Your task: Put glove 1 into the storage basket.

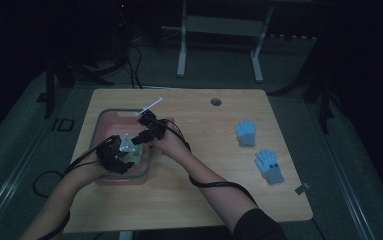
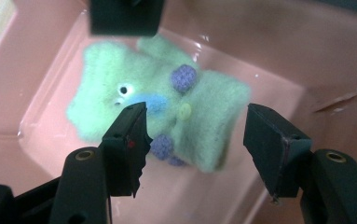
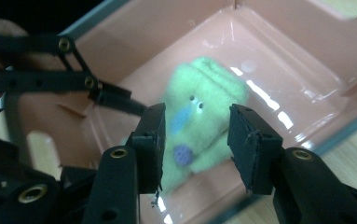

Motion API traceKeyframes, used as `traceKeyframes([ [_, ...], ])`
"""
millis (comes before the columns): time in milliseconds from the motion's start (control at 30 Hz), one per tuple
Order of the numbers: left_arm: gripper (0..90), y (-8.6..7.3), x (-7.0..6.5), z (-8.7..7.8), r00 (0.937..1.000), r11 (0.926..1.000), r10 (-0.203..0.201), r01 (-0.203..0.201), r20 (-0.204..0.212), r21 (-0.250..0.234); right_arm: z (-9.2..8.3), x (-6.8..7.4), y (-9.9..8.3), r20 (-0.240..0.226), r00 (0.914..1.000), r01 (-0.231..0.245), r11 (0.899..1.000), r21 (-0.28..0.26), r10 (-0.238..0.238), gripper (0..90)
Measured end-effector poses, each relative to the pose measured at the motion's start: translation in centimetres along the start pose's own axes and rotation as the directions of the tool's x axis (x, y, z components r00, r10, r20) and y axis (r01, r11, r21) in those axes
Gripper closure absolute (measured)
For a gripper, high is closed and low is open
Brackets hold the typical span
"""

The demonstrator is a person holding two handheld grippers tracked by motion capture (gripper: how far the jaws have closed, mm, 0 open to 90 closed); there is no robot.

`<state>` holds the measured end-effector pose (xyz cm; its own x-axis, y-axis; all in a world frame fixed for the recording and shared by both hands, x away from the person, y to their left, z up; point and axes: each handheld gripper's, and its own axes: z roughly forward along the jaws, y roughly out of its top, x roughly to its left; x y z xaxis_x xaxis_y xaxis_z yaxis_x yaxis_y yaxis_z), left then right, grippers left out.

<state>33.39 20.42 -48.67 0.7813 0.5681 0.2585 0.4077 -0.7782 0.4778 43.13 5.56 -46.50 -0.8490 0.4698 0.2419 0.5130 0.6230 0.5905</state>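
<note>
A green felt glove (image 2: 167,112) lies on the floor of a pink tub (image 1: 104,122) that stands on the left part of the desk (image 1: 204,165). The glove carries a small face with white eyes, a blue patch, a pale button and two purple knitted dots.

In the left gripper view, the left gripper (image 2: 195,140) hangs over the tub with its fingers (image 2: 129,140) parted to a middling gap. The glove lies beyond and below them, apart from the pads: its lower edge shows in the gap, its left part runs behind the left finger, and its right edge stops short of the right finger. Nothing is gripped.

In the right gripper view, the right gripper (image 3: 195,140) points down into the tub from the other side, its fingers (image 3: 250,144) likewise half open. The glove shows between them but deeper in the tub, and the pads do not press on it. The black linkage of the left gripper crosses the upper left of this view.

From the high view, both hands meet over the tub, the left gripper (image 1: 116,155) at its near edge and the right gripper (image 1: 146,131) at its right side.

Two blue gloves (image 1: 246,132) lie well apart from the tub on the right side of the desk, one farther off and one nearer (image 1: 270,166).
</note>
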Motion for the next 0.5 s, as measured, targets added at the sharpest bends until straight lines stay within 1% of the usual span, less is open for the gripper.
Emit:
traceKeyframes([
  [33, 39.1, 0.1, 0.0, -0.4, 0.9998, 0.9997, -0.020, 0.020, 0.002, -0.013, -0.5, 0.1, -0.1, -0.003, 1.0000, 0.007, 1.000, -0.007, -0.007, 55.1],
  [100, 39.0, 0.4, -0.1, -1.0, 0.9989, 0.9982, -0.046, 0.046, -0.003, -0.038, -1.5, 0.3, -0.3, -0.009, 0.9997, 0.022, 1.000, -0.022, -0.022, 53.1],
  [167, 38.3, 0.7, -0.3, -1.6, 0.9983, 0.9973, -0.057, 0.056, -0.010, -0.048, -2.4, 0.5, -0.5, -0.013, 0.9992, 0.037, 0.999, -0.033, -0.038, 51.6],
  [200, 38.0, 0.9, -0.4, -1.8, 0.9977, 0.9960, -0.068, 0.067, -0.004, -0.060, -2.8, 0.6, -0.6, -0.020, 0.9990, 0.040, 0.998, -0.038, -0.041, 50.6],
  [267, 38.0, 1.3, -0.6, -2.3, 0.9957, 0.9922, -0.092, 0.092, -0.001, -0.084, -3.5, 0.7, -1.0, -0.019, 0.9978, 0.062, 0.997, -0.043, -0.063, 50.0],
  [333, 38.4, 1.7, -0.8, -2.8, 0.9950, 0.9887, -0.100, 0.100, 0.008, -0.112, -4.1, 0.8, -1.4, -0.018, 0.9970, 0.074, 0.996, -0.045, -0.075, 48.9],
  [367, 38.6, 2.0, -1.0, -3.0, 0.9948, 0.9879, -0.102, 0.101, 0.005, -0.117, -4.4, 0.7, -1.7, -0.020, 0.9965, 0.080, 0.996, -0.044, -0.081, 48.9],
  [433, 38.6, 2.5, -1.4, -3.3, 0.9949, 0.9863, -0.099, 0.101, 0.019, -0.130, -5.1, 0.4, -2.2, -0.015, 0.9966, 0.080, 0.996, -0.049, -0.081, 48.6],
  [500, 38.6, 3.0, -1.8, -3.4, 0.9950, 0.9862, -0.096, 0.099, 0.030, -0.133, -5.8, 0.1, -2.8, -0.015, 0.9969, 0.076, 0.996, -0.054, -0.077, 48.6],
])
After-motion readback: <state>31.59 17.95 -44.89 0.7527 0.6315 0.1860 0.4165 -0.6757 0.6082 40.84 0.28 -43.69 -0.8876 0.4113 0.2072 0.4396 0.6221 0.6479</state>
